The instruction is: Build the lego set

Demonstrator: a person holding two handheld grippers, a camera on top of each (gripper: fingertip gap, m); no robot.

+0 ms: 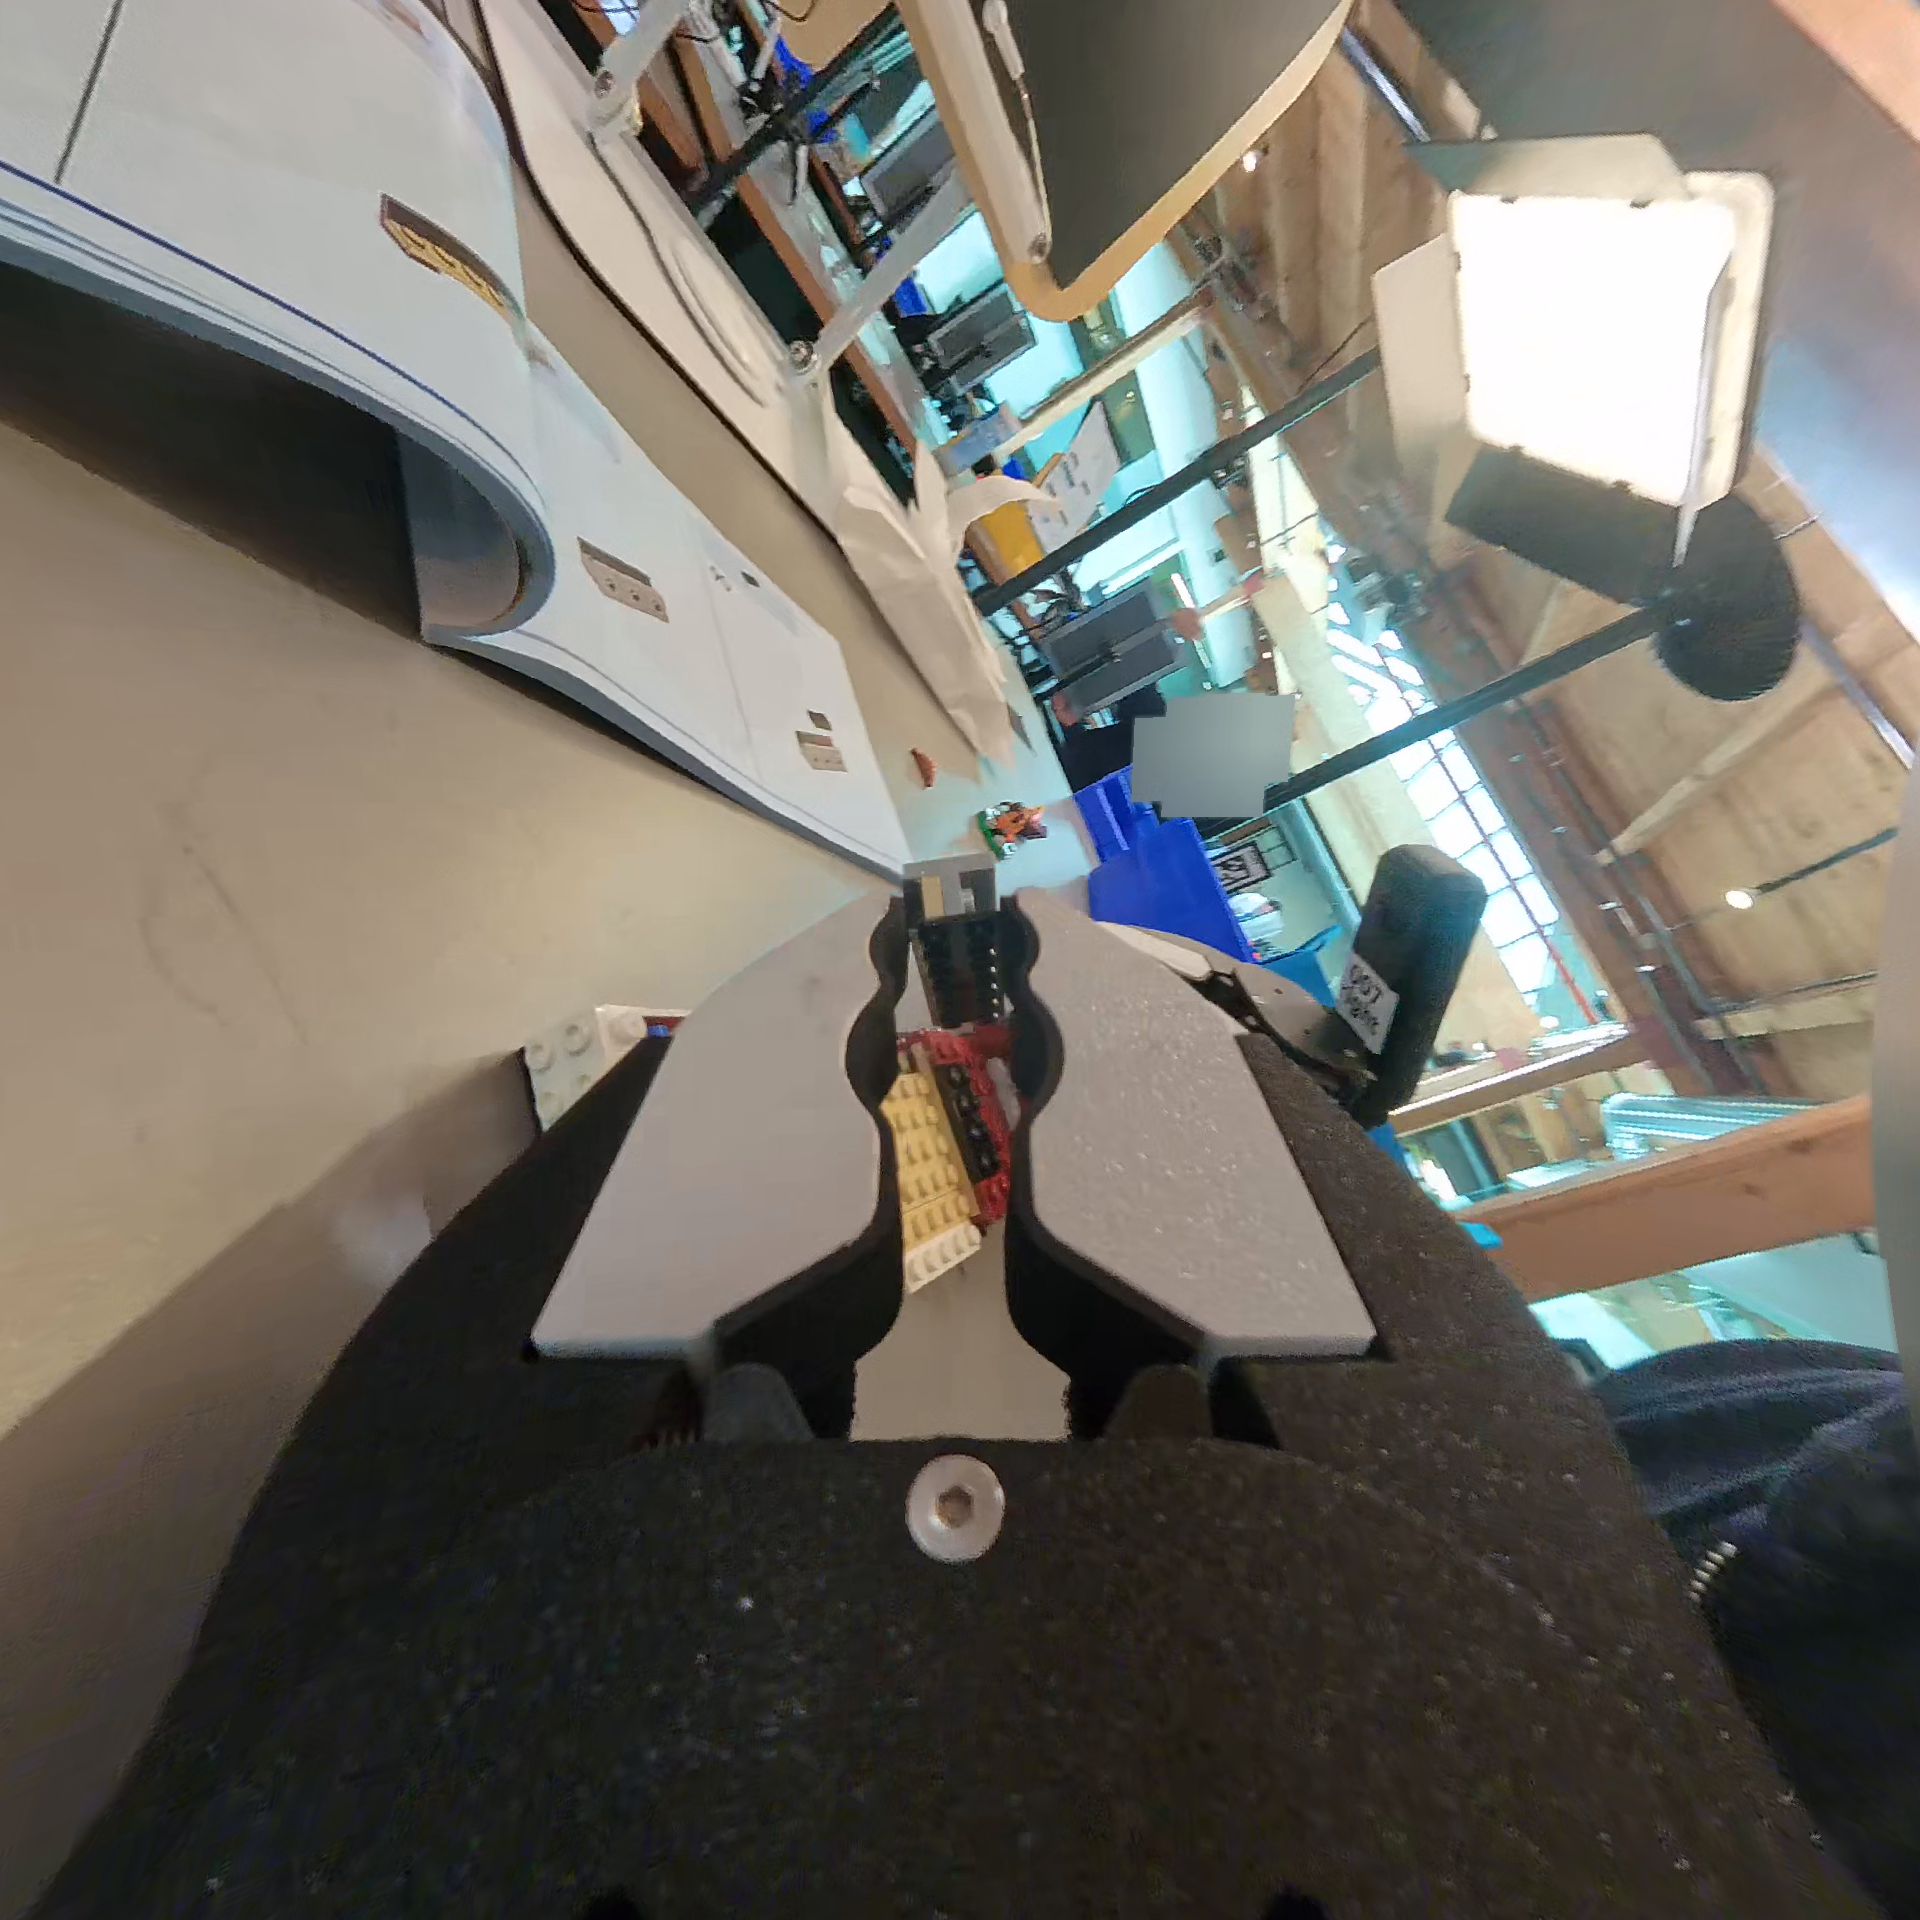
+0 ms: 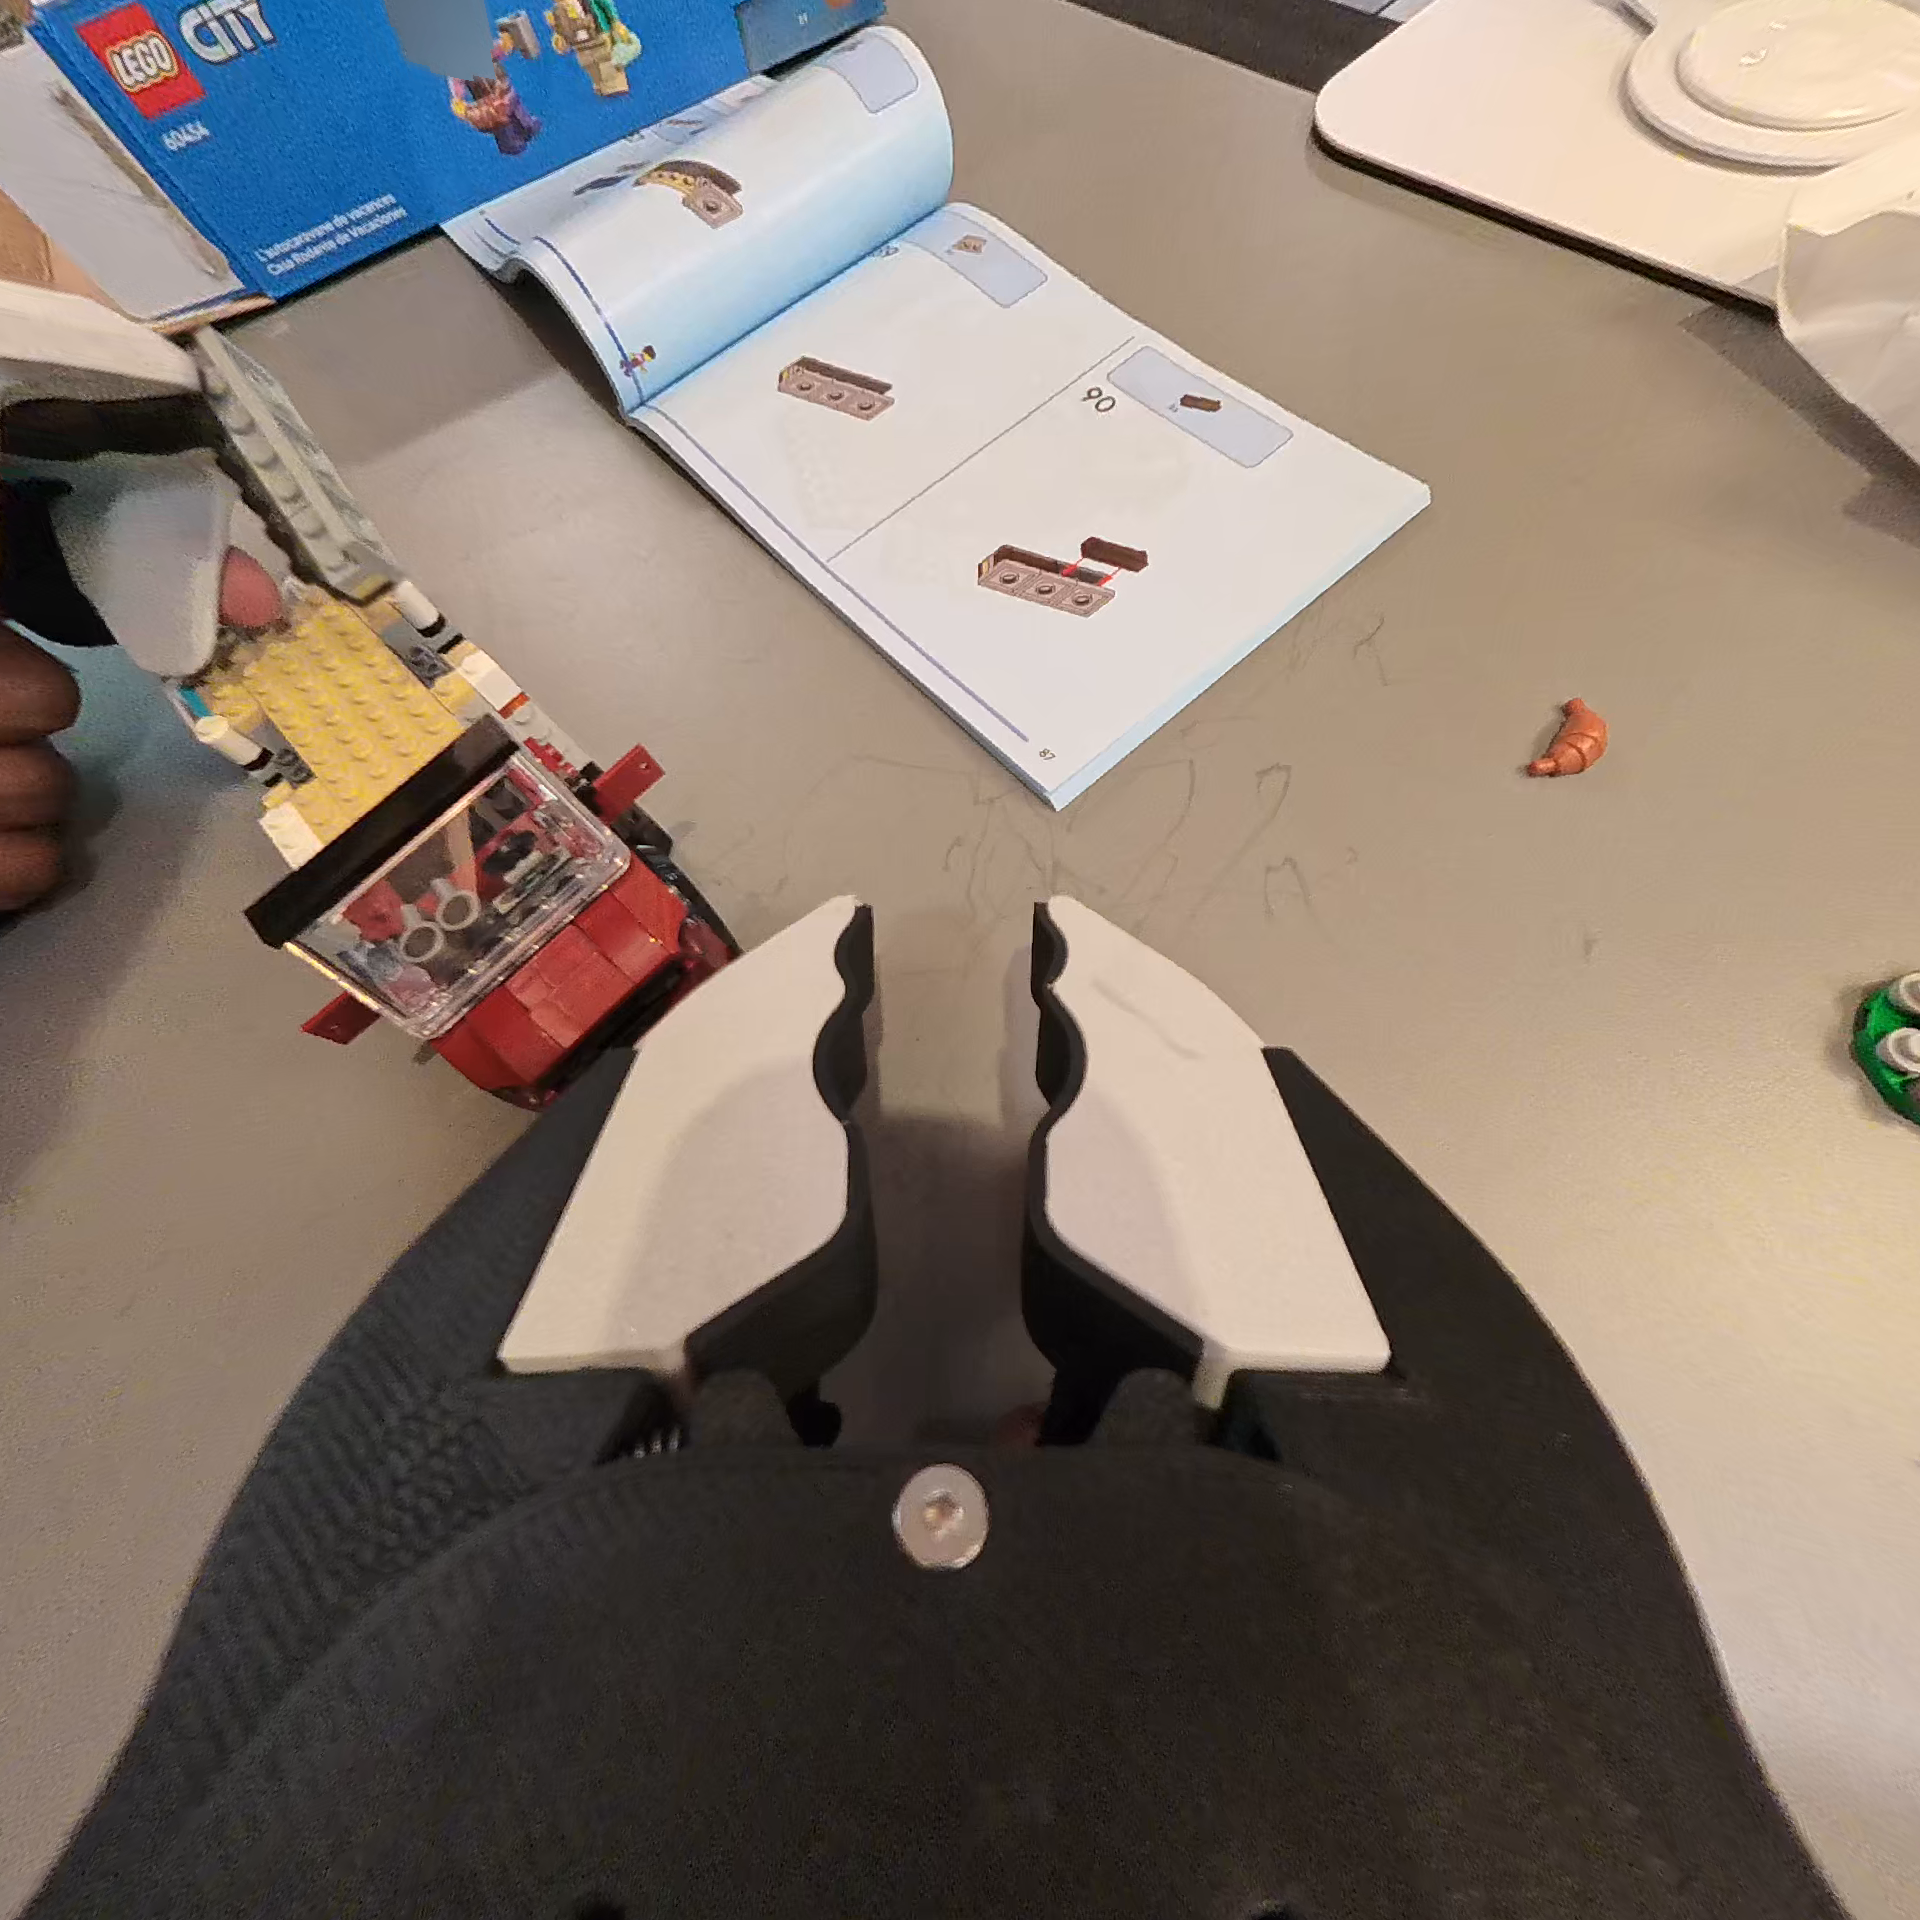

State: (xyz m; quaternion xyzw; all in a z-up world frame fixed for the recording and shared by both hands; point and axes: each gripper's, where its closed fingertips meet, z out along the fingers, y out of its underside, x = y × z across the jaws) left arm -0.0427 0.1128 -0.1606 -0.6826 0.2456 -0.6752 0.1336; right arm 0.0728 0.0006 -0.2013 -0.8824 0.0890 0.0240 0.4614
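1. left gripper (image 1: 961,935): we note the jaws nearly together, clamped on a narrow black-and-grey studded section (image 1: 961,971) at the rear of a brick vehicle (image 2: 364,717). the black pads sit against both sides of that section.
2. the right wrist view shows the same grip from the side: the left gripper's pale fingers (image 2: 145,561) come in from the left edge onto the grey studded part, and a hand (image 2: 31,769) is just below them.
3. the vehicle has a yellow studded top, a clear windscreen (image 2: 457,904) and a dark red front. its front end is down at the grey table (image 2: 1351,935); we cannot tell whether the rear is lifted.
4. right gripper (image 2: 948,925): jaws partly open, with only bare table between them. it holds nothing. its left finger is just beside the vehicle's red front; we cannot tell whether they touch.
5. around them: an open instruction booklet (image 2: 1039,499) lies beyond the right gripper, with a blue box (image 2: 312,125) behind it.
6. a small brown croissant piece (image 2: 1571,740) and a green piece (image 2: 1891,1049) lie well apart to the right.
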